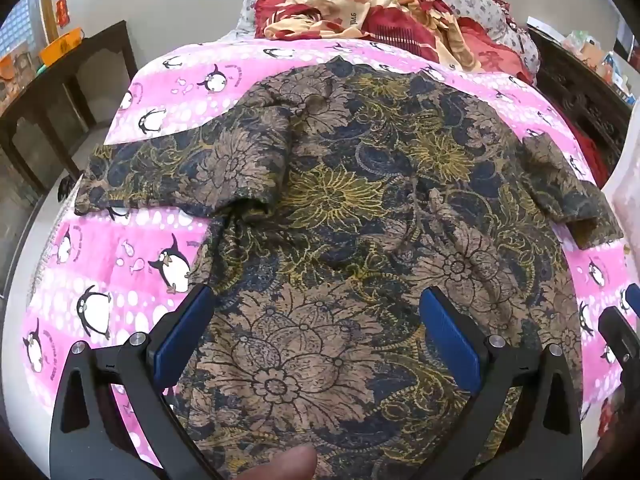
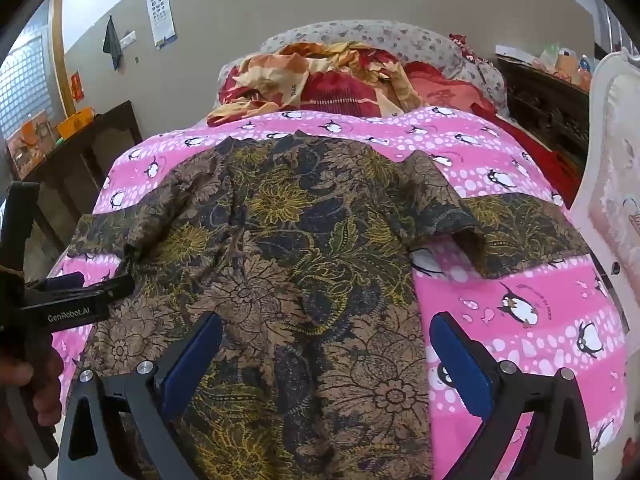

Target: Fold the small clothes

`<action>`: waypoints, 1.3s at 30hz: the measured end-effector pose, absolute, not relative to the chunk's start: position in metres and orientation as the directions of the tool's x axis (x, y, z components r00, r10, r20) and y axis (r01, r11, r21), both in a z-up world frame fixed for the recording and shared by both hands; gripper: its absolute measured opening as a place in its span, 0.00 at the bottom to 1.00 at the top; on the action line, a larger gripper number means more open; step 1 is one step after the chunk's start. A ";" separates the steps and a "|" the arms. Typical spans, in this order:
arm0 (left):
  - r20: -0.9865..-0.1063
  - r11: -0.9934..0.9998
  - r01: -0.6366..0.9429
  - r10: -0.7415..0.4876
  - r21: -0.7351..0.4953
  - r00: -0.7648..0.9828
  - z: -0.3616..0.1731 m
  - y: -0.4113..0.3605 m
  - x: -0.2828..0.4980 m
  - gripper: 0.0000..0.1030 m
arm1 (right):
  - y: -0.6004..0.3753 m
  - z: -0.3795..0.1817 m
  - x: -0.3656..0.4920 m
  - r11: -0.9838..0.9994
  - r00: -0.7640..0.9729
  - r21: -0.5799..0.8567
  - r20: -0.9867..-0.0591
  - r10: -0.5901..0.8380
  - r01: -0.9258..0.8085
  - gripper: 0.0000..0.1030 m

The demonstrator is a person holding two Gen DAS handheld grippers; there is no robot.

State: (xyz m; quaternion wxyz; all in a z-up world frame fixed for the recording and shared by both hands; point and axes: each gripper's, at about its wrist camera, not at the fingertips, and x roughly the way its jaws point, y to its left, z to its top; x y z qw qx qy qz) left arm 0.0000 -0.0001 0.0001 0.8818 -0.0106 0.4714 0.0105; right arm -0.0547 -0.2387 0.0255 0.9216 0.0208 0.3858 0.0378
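One floral shirt is spread flat, unfolded, on a pink penguin blanket. Both sleeves are laid outward; no fold is seen. The left gripper and right gripper are held wide open above it, empty.

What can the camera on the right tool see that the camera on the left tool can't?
Only the right wrist view shows the white eye chart poster on the wall, the dark cloth hanging from a hook, and the left tool seen from the side.

Only the left wrist view shows a fingertip at the bottom edge.

Both show the brown, navy and yellow floral shirt spread flat on the pink penguin-print blanket, the crumpled red and cream floral bedding behind it, and open blue-padded jaws.
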 end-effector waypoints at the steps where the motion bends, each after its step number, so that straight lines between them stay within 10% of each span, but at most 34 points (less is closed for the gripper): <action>1: -0.832 0.999 -0.030 0.004 -0.015 0.555 0.000 0.000 0.000 1.00 | -0.240 0.026 -0.056 0.996 0.702 0.070 -0.707 0.085 -0.050 1.00; 39: -0.724 0.999 0.016 -0.041 -0.041 0.688 0.046 0.005 -0.037 1.00 | -0.202 0.062 -0.081 0.993 0.715 -0.115 -0.692 -0.098 0.025 1.00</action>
